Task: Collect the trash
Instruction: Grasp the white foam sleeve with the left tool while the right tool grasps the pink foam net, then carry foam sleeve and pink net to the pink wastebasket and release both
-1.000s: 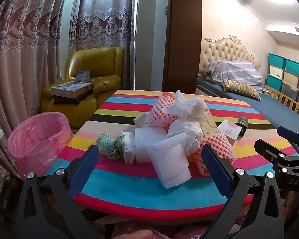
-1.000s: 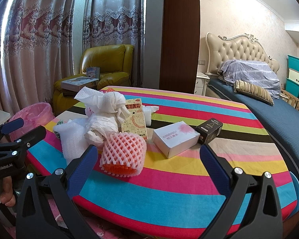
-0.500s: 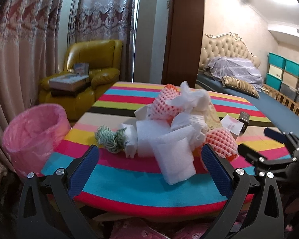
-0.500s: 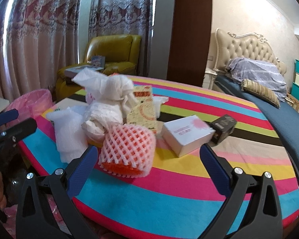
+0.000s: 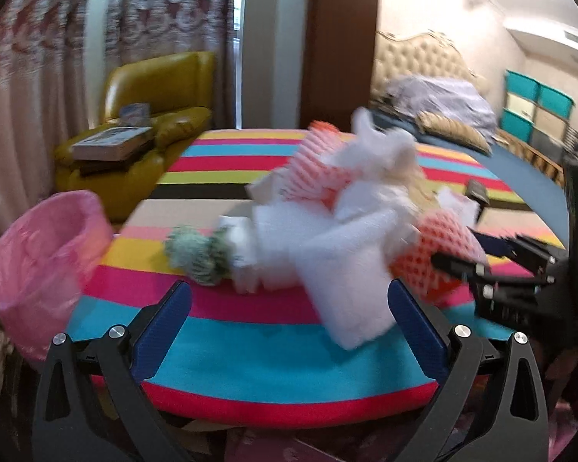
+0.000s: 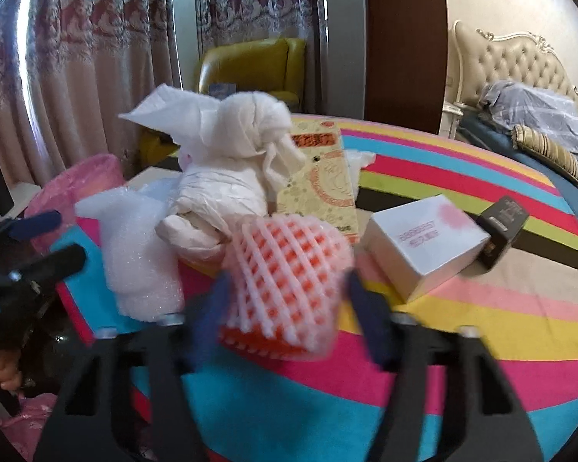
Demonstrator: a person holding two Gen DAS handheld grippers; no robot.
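Note:
A heap of trash lies on the striped round table (image 5: pixel 250 354). In the right wrist view my right gripper (image 6: pixel 289 285) has its jaws closing on an orange fruit wrapped in a white foam net (image 6: pixel 285 269), and both pads touch its sides. In the left wrist view my left gripper (image 5: pixel 291 308) is wide, its jaws just starting to close, with the white foam sheet (image 5: pixel 346 288) lying just beyond its right finger (image 5: pixel 412 319), untouched. A green-and-white crumpled wad (image 5: pixel 198 258) lies further left. The pink-lined bin (image 5: pixel 46 269) stands left of the table.
White tissue bundles (image 6: pixel 231 154), a yellow packet (image 6: pixel 320 177), a white box (image 6: pixel 424 246) and a small black box (image 6: pixel 501 227) lie on the table. A yellow armchair (image 5: pixel 146 115) with books stands behind the bin; a bed (image 6: pixel 539 123) is at the right.
Both grippers have moved forward and down toward the heap. The right jaws have come together from wide open onto the netted orange. The left jaws have narrowed only slightly.

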